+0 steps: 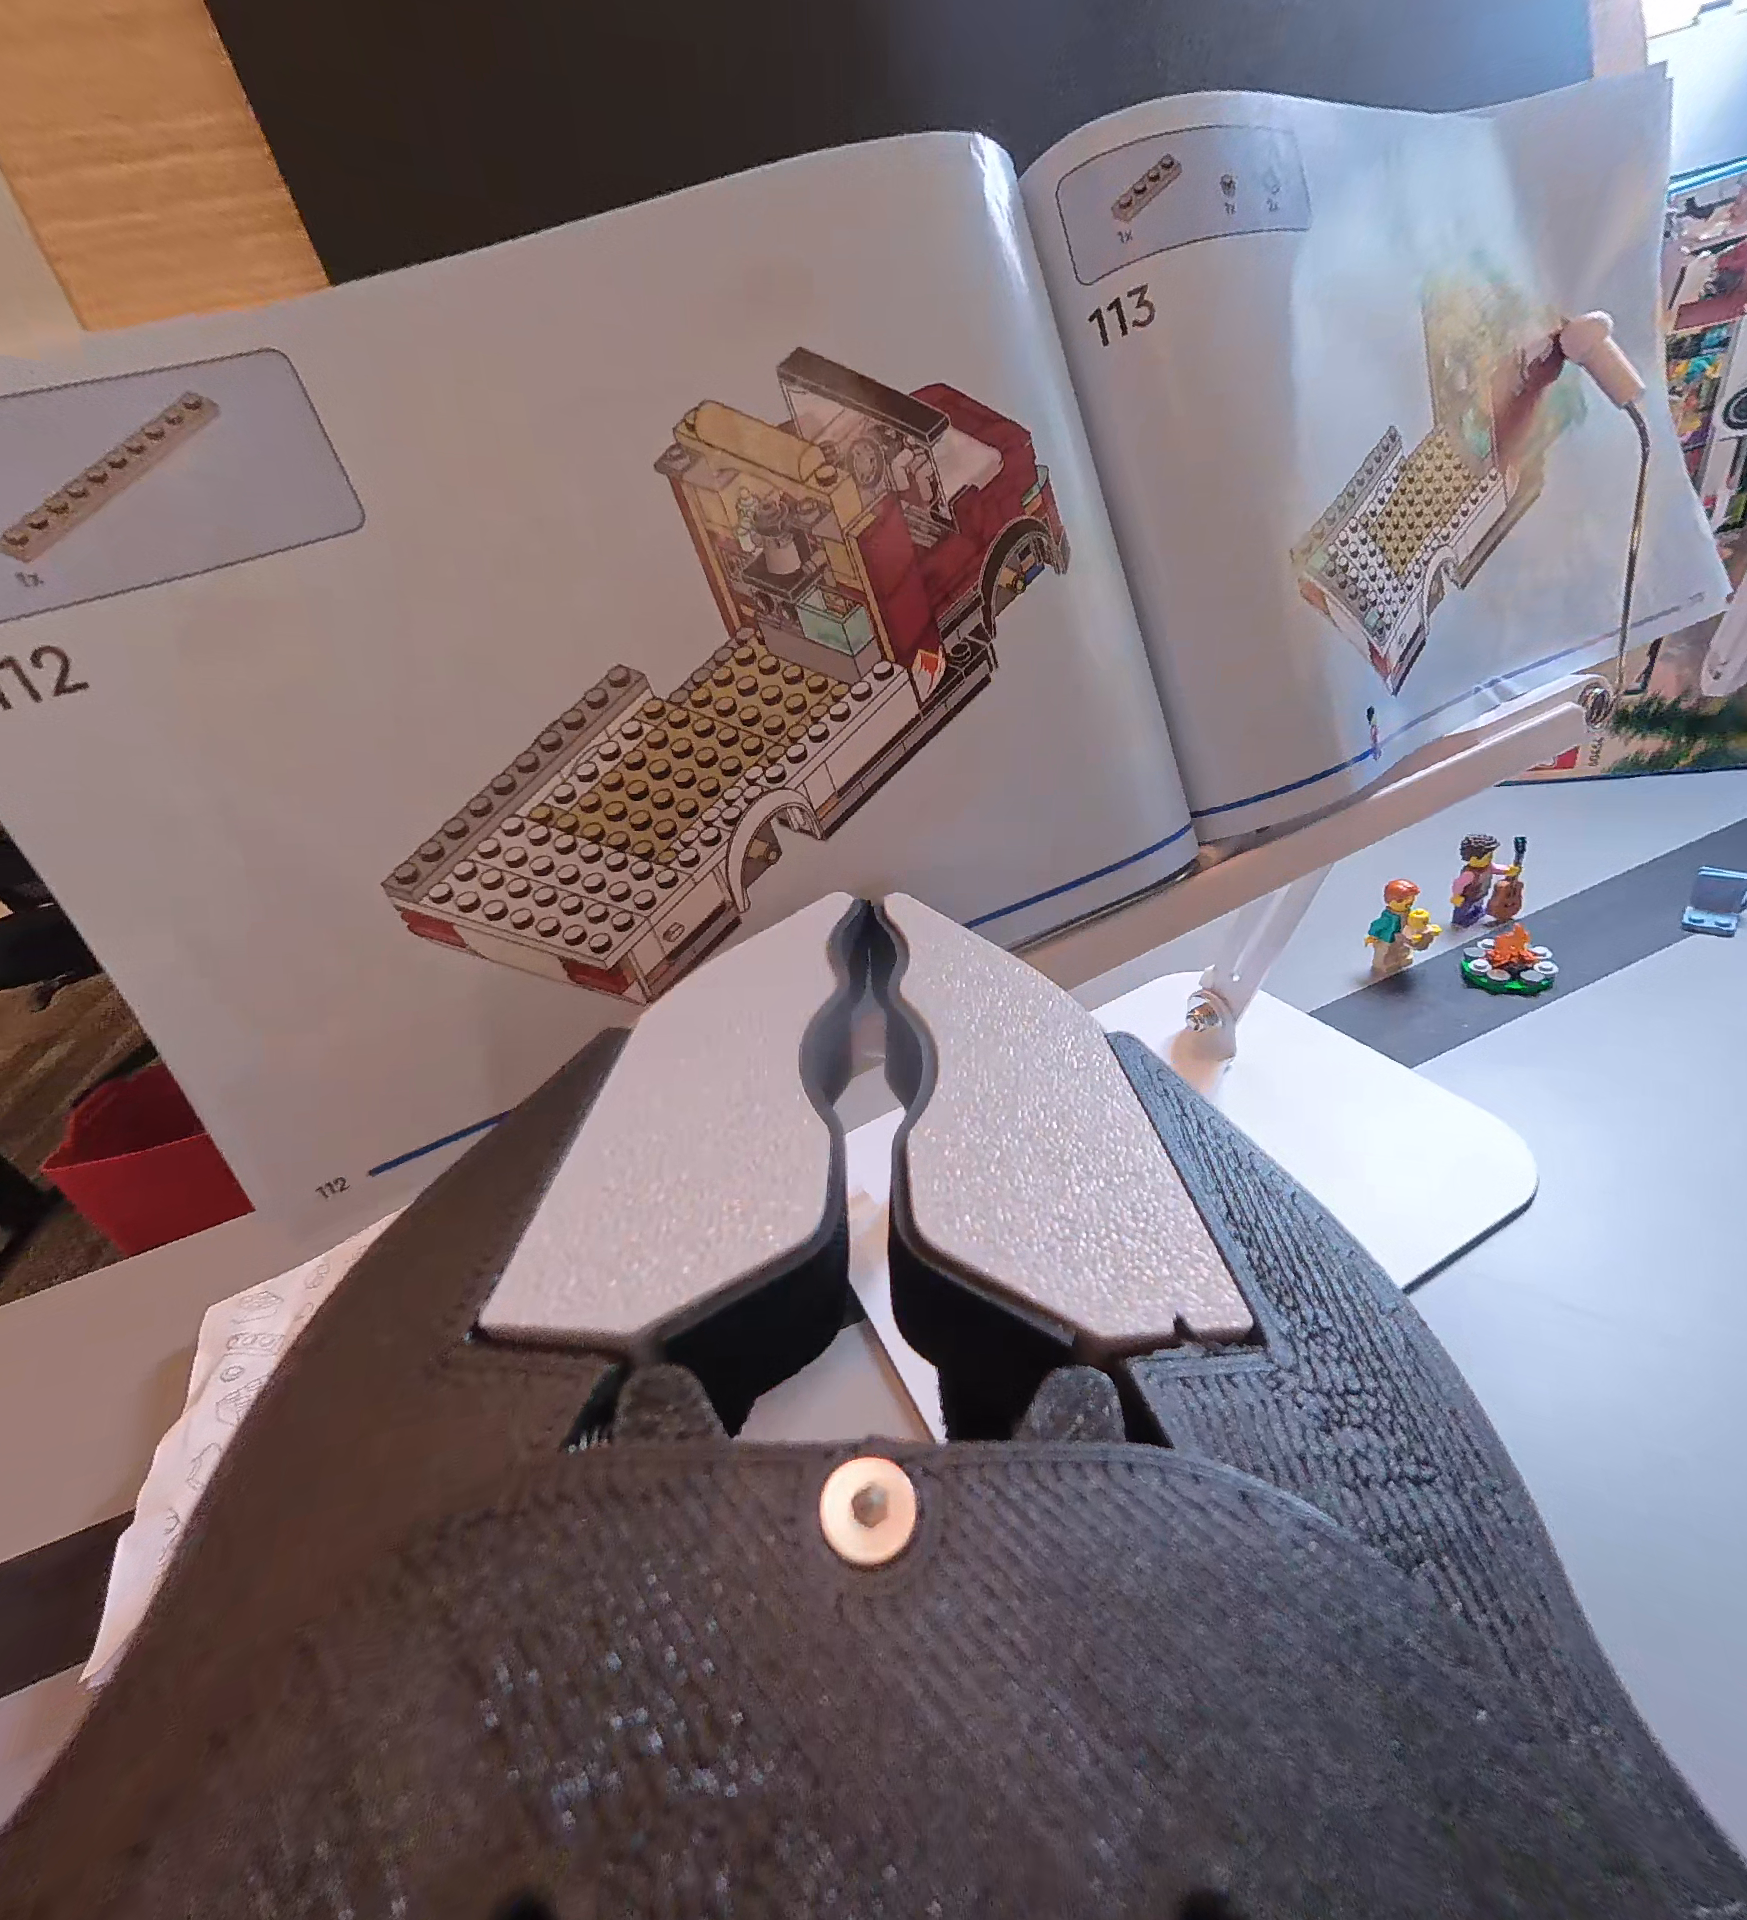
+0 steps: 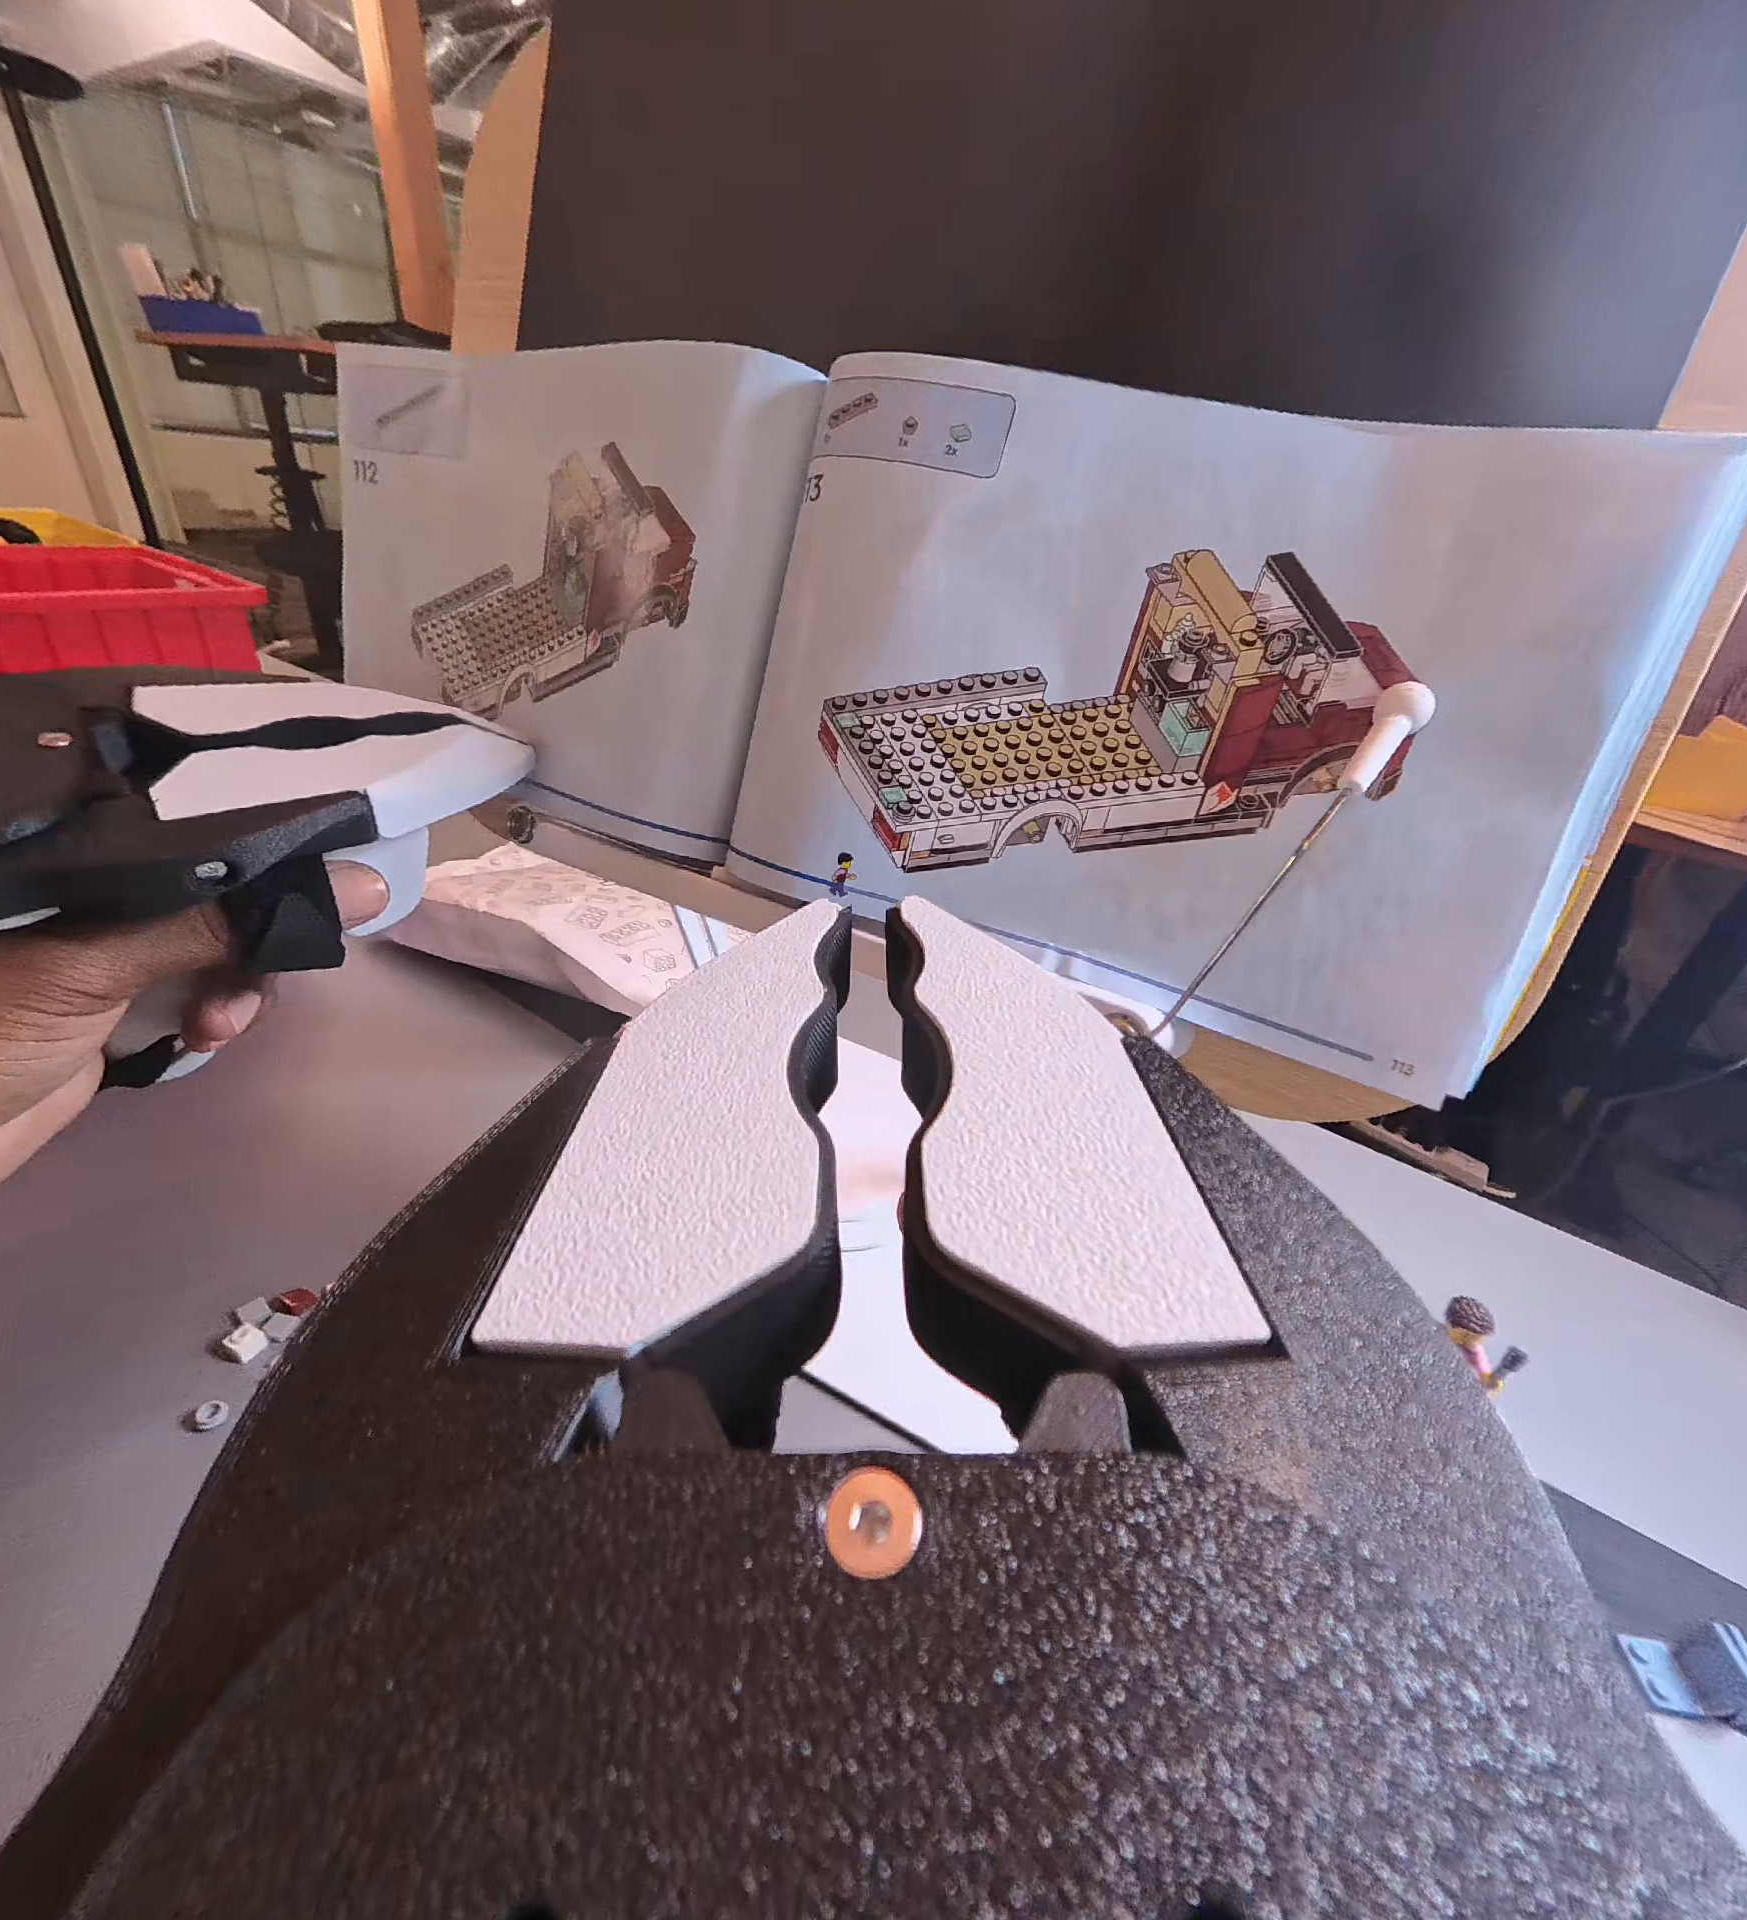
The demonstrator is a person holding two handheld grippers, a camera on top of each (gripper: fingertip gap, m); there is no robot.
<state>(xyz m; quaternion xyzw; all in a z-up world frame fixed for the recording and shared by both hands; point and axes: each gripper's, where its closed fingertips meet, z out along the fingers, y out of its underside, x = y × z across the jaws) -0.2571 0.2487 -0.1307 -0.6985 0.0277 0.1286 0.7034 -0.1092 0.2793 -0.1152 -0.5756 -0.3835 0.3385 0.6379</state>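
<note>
Fingertips of the left gripper [image 1: 871, 906] meet with nothing between them, tips at the lower edge of the open instruction booklet [image 1: 536, 520] on its white stand [image 1: 1368, 1164]. Only the left wrist view shows two minifigures [image 1: 1440, 904] beside a toy campfire [image 1: 1508, 961]. The right gripper [image 2: 869, 920] stands slightly parted and bare before the right-hand page, and only its view shows a hand [image 2: 38, 997] holding the other gripper, a red bin [image 2: 90, 613] and loose bricks [image 2: 261, 1325].

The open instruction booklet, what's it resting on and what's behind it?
The booklet sits on a white stand, a wire page holder pinning its right page. Behind it is a dark panel; the stand's back is hidden.
</note>
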